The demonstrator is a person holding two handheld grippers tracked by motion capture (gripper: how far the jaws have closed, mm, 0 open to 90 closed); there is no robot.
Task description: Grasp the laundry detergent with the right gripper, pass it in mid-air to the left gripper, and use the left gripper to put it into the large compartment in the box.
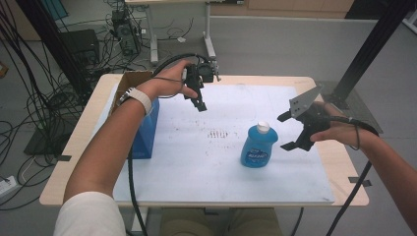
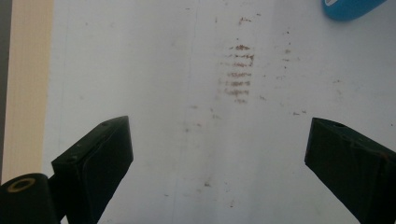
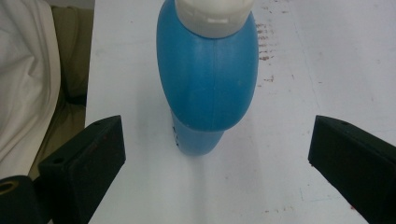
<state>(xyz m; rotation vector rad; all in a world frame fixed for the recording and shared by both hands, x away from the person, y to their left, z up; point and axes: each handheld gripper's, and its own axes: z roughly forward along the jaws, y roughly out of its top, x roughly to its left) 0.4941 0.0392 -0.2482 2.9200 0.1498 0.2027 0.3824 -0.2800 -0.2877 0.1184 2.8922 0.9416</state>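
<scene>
The pale wooden worktop [image 1: 322, 164] with rounded corners carries a white sheet [image 1: 206, 172] that covers most of its top; the sheet bears faint brown smudges [image 1: 219, 133] near its middle. At the worktop's left edge stands a blue rectangular box [image 1: 146, 132] with an open brown cardboard box [image 1: 129, 84] just behind it, toward the far left corner.

The blue plastic bottle [image 1: 258, 146] with a white cap [image 1: 263, 127] and a printed label stands upright on the sheet, right of the worktop's middle and nearer the right edge than the left.

The right gripper [image 1: 287, 132] hangs just beside the bottle on its right, its black jaws spread wide and released, nothing between the pads; in the right gripper view the bottle [image 3: 208, 79] stands ahead of the jaws, apart from both.

The left gripper [image 1: 198, 104] is held above the sheet near the far edge, well apart from the bottle. Its jaws are also spread, empty, over bare sheet and smudges [image 2: 238, 70].
</scene>
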